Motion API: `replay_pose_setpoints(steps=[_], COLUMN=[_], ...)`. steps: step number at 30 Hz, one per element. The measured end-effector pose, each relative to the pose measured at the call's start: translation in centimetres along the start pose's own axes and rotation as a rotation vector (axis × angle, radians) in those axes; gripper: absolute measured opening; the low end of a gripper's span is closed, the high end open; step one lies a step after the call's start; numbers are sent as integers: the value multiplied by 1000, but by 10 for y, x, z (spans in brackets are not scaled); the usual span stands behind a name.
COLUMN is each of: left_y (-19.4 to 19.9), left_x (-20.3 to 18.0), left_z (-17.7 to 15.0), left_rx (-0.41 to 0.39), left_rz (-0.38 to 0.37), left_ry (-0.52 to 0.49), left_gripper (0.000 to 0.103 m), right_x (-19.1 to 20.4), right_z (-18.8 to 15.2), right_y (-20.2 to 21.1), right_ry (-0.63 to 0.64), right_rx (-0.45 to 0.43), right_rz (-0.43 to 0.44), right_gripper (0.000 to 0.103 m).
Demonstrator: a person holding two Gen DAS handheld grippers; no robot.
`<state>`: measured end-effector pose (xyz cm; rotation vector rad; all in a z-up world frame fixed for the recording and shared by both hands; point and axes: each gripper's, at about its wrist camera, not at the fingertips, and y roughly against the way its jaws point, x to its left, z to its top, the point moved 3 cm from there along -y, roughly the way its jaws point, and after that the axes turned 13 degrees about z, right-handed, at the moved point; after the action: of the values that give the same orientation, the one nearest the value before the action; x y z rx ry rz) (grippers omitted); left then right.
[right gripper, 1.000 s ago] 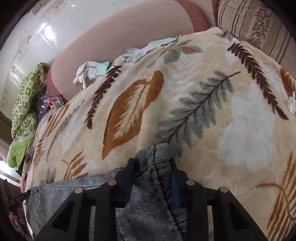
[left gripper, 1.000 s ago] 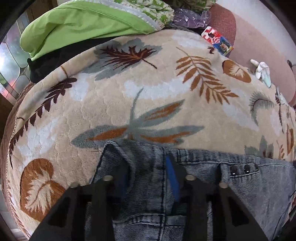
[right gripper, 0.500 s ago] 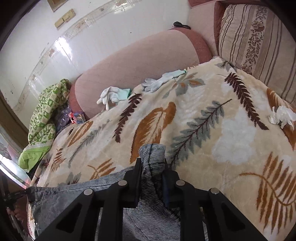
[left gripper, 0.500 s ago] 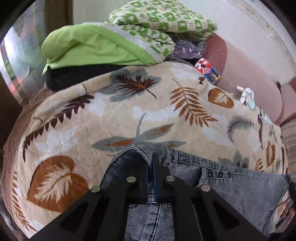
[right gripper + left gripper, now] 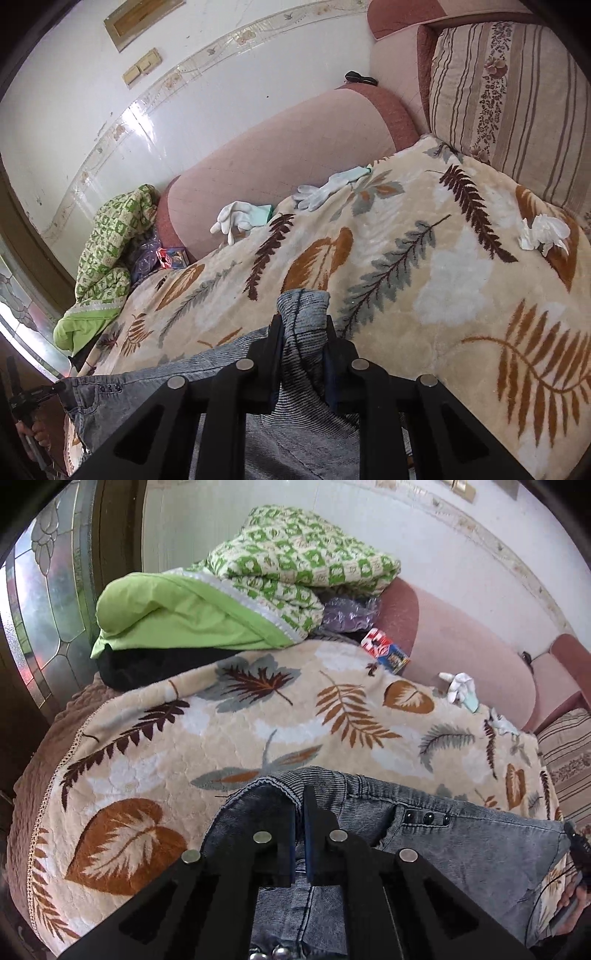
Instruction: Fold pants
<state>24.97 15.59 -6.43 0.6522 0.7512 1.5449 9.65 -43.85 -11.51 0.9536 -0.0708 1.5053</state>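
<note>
Grey-blue denim pants [image 5: 461, 842] are held stretched over a leaf-patterned beige blanket [image 5: 258, 716]. My left gripper [image 5: 300, 797] is shut on the waistband at its left corner, with three dark buttons [image 5: 428, 818] to the right of it. My right gripper [image 5: 301, 325] is shut on the other end of the waistband [image 5: 303, 306], which sticks up bunched between the fingers. The pants [image 5: 155, 387] run leftward in the right wrist view to the left gripper at the frame edge [image 5: 33, 398]. Both ends are lifted above the blanket.
The blanket covers a pink sofa [image 5: 295, 147]. Folded green bedding [image 5: 258, 590] sits at the far left end. White gloves [image 5: 240, 218] and a small colourful box [image 5: 386, 651] lie along the backrest. A crumpled tissue [image 5: 543, 232] and a striped cushion [image 5: 517, 96] are at the right.
Both grippers closed on the waistband and rose with it. The cameras pulled up and back, showing more of the sofa and wall.
</note>
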Motion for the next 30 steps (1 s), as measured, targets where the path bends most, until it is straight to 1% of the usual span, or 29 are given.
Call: replay_pose_setpoints(steps=[4,6,8,11,14,18,22,25,27,28,30], left_y=[33,51,66,87,99,105,98,82,74,71,67], left_x=[17,27,38,55,68,83,91,98,102,103,106], left_z=[-10,-20,-32,-60,-92,-142,-183,-209,-220,-225,-231], left_rx=[-51,-71,-86,-91,-75,-9,74,150,185,201,228], left_rz=[-42,-59,-78,-102,-109,-102,-87,-70,-48,-36,-16], left_ry=[13,18,24,34,34,34,41,65,73,73,80], left_gripper=[3,3,3,3,3,4,4,4,5,5,8], right_x=[-3,-3,-5,-9,-14,-17,-20,-21,-23,-26,-36], right_z=[-8,-16,-25,-39,-52,-68,-86,-100,-111,-118,-129], right_y=[30,47,65,89,109,132,150,157,159,158,158], right_ry=[-21,-18,-23,-36,-42,-8,3,17,26,17,-24], right_rx=[-27,-34,-34,-24,5,52,118,191,268,331,437], right_rz=[28,33,44,61,68,42,24,-1,-27,-35,-54], right_gripper=[19,19,19,19,19,19,19,19,20,22,24])
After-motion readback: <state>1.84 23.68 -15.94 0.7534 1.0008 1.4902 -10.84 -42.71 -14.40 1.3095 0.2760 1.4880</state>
